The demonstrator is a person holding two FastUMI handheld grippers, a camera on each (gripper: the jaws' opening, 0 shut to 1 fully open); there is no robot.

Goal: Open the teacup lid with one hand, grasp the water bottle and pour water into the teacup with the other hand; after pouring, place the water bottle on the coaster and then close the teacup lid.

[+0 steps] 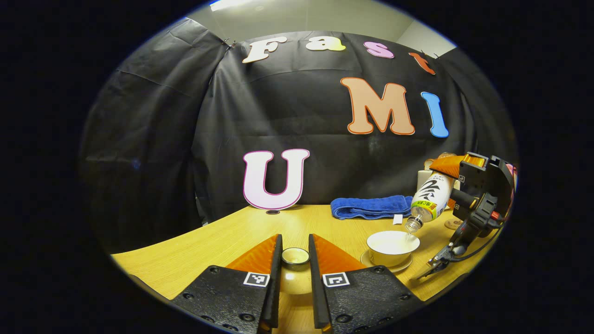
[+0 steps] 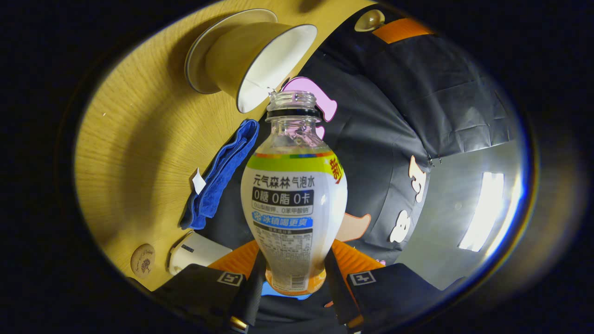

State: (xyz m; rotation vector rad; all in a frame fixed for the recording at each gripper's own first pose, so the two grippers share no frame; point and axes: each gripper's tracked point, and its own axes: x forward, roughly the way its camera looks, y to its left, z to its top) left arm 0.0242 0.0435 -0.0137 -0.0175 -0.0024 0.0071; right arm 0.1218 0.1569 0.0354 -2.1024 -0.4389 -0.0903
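Observation:
My left gripper (image 1: 295,238) is shut on the cream teacup lid (image 1: 295,277), held low over the table to the left of the cup. The open teacup (image 1: 392,246) stands on its saucer (image 1: 403,266). My right gripper (image 2: 295,254) is shut on the base of the uncapped water bottle (image 2: 293,199), which is tipped mouth-down over the teacup (image 2: 260,60). In the left gripper view a thin stream runs from the tilted bottle (image 1: 430,199) into the cup, with the right gripper (image 1: 466,190) behind the bottle. The round coaster (image 2: 143,260) lies on the table beyond the cup.
A folded blue towel (image 1: 371,207) lies along the back of the wooden table (image 1: 209,241), near the black wall. A white box (image 2: 197,253) stands by the coaster (image 1: 452,225). A cable trails from the right gripper down to the table.

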